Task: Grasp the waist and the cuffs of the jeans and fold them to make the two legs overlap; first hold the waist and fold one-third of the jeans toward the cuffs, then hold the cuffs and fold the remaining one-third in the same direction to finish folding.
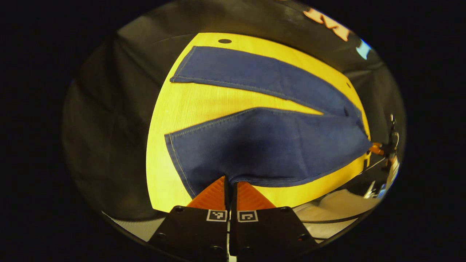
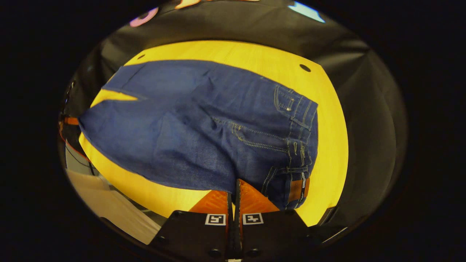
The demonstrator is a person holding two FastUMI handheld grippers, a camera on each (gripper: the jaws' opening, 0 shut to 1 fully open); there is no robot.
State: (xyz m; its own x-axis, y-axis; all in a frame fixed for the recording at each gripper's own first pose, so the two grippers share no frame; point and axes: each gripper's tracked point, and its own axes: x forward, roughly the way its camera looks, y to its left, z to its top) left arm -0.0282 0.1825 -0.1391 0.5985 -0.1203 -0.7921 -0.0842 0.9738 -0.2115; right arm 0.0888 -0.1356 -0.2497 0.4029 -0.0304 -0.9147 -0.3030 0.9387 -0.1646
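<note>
The table [image 1: 171, 120] is the largest item: a yellow wood-grain top with small dark holes near its far edge, one of them at [image 1: 224, 41] in the left gripper view and another at [image 2: 304, 68] in the right gripper view. Black cloth walls close in the booth beyond every table edge.

The jeans [image 1: 269, 149] lie flat on the table, spread ahead of both grippers. In the left gripper view the two legs are parted in a V. The near leg runs directly ahead of the fingers, with its cuff [image 1: 174, 153] ahead and to the left. The far leg [image 1: 247, 72] lies beyond it, with bare table between the two. The legs join far to the right. In the right gripper view the waist [image 2: 302, 145] lies ahead and to the right, showing belt loops, pocket stitching and a brown patch [image 2: 297, 189] just right of the fingers. The legs extend away to the left.

The left gripper [image 1: 230, 185] has its fingers pressed together on the near hem edge of the near leg. The right gripper [image 2: 236, 187] has its fingers closed on the near edge of the jeans beside the waist.

At the far right of the left gripper view, the other gripper's body [image 1: 389, 143] shows at the waist end. Pale floor and cables show past the near table edge. Nothing lies on the denim between the two grippers.
</note>
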